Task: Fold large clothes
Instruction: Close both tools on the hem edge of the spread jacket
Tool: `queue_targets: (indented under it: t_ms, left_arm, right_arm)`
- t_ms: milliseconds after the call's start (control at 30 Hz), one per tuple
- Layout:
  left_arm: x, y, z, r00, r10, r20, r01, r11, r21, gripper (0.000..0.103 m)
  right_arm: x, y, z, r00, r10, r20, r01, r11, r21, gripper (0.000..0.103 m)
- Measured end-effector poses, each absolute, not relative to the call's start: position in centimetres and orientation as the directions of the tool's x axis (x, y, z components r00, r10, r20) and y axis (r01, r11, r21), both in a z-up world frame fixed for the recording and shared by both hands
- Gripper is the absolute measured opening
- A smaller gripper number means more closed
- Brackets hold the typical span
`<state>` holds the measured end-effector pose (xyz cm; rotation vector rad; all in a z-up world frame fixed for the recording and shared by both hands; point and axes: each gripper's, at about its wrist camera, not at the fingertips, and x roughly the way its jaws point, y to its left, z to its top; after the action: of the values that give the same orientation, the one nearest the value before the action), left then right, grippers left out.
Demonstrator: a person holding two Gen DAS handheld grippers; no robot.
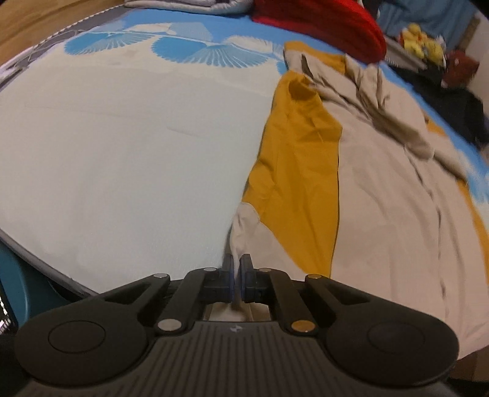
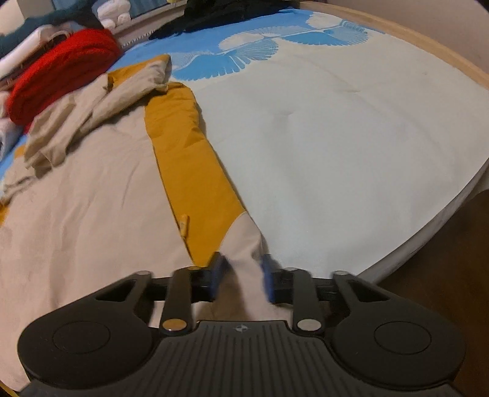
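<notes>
A beige and mustard garment [image 1: 382, 189] is lying spread on the bed [image 1: 122, 152], beside a red knit [image 1: 321, 27]. Its near beige cuff is being pinched by the left gripper [image 1: 237, 268], tilted steeply downward, jaws closed tight on it. The other cuff is being clamped between the right gripper [image 2: 243, 274] fingers, likewise angled down.

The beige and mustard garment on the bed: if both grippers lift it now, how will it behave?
The garment will probably droop between the left gripper and right gripper: it lies limp and creased. Its bunched hood end likely drags. It looks thin, so probably light.
</notes>
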<state>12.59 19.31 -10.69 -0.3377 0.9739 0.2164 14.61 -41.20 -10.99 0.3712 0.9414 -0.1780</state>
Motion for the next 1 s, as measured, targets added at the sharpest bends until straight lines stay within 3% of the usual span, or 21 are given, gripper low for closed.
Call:
queue_targets:
  t_ms: [133, 233, 300, 333, 367, 400, 467, 533, 633, 700, 1000]
  left_arm:
    - [12.7, 19.8, -12.1, 0.479, 0.003, -0.878, -0.363, 0.911, -0.195, 0.015]
    - [12.9, 19.3, -12.2, 0.479, 0.016, -0.878, -0.336, 0.927, -0.166, 0.016]
    - [12.7, 19.0, -11.6, 0.497, 0.029, -0.867, -0.318, 0.936, -0.152, 0.003]
    - [12.6, 19.0, -11.4, 0.516, 0.034, -0.856, -0.317, 0.936, -0.154, 0.002]
    - [12.4, 19.0, -10.9, 0.539, 0.036, -0.841, -0.318, 0.934, -0.163, 0.002]
    - [12.2, 19.1, -10.3, 0.564, 0.036, -0.825, -0.317, 0.932, -0.176, 0.002]
    - [11.8, 19.2, -9.7, 0.587, 0.031, -0.809, -0.316, 0.929, -0.193, 0.002]
    - [12.0, 19.6, -10.3, 0.56, 0.009, -0.829, -0.331, 0.919, -0.214, 0.002]
    - [12.2, 19.8, -11.9, 0.48, -0.028, -0.877, -0.365, 0.902, -0.229, 0.009]
    - [12.3, 19.6, -12.0, 0.471, -0.011, -0.882, -0.36, 0.91, -0.204, 0.012]
    - [12.5, 19.7, -12.2, 0.473, 0.006, -0.881, -0.361, 0.913, -0.188, 0.019]
  right_arm:
    - [14.5, -42.1, -11.2, 0.578, 0.045, -0.815, 0.35, 0.888, 0.297, 0.025]
    - [14.5, -42.2, -11.4, 0.566, 0.051, -0.823, 0.367, 0.879, 0.306, 0.025]
    - [14.6, -42.0, -11.3, 0.564, 0.043, -0.825, 0.36, 0.886, 0.292, 0.024]
    - [14.6, -41.9, -11.1, 0.567, 0.036, -0.823, 0.355, 0.891, 0.283, 0.021]
    - [14.5, -41.8, -10.8, 0.579, 0.032, -0.815, 0.346, 0.895, 0.28, 0.009]
    - [14.3, -41.8, -10.4, 0.598, 0.03, -0.801, 0.339, 0.896, 0.287, 0.005]
    - [13.7, -41.7, -8.9, 0.65, 0.022, -0.76, 0.322, 0.898, 0.3, 0.003]
    - [13.4, -41.9, -8.2, 0.675, 0.018, -0.737, 0.319, 0.894, 0.314, 0.003]
    - [13.9, -42.1, -9.6, 0.612, 0.018, -0.791, 0.354, 0.888, 0.295, 0.004]
    - [14.2, -42.0, -10.7, 0.559, 0.03, -0.828, 0.37, 0.885, 0.282, 0.01]
    - [14.2, -41.4, -11.0, 0.537, -0.008, -0.844, 0.358, 0.908, 0.219, 0.014]
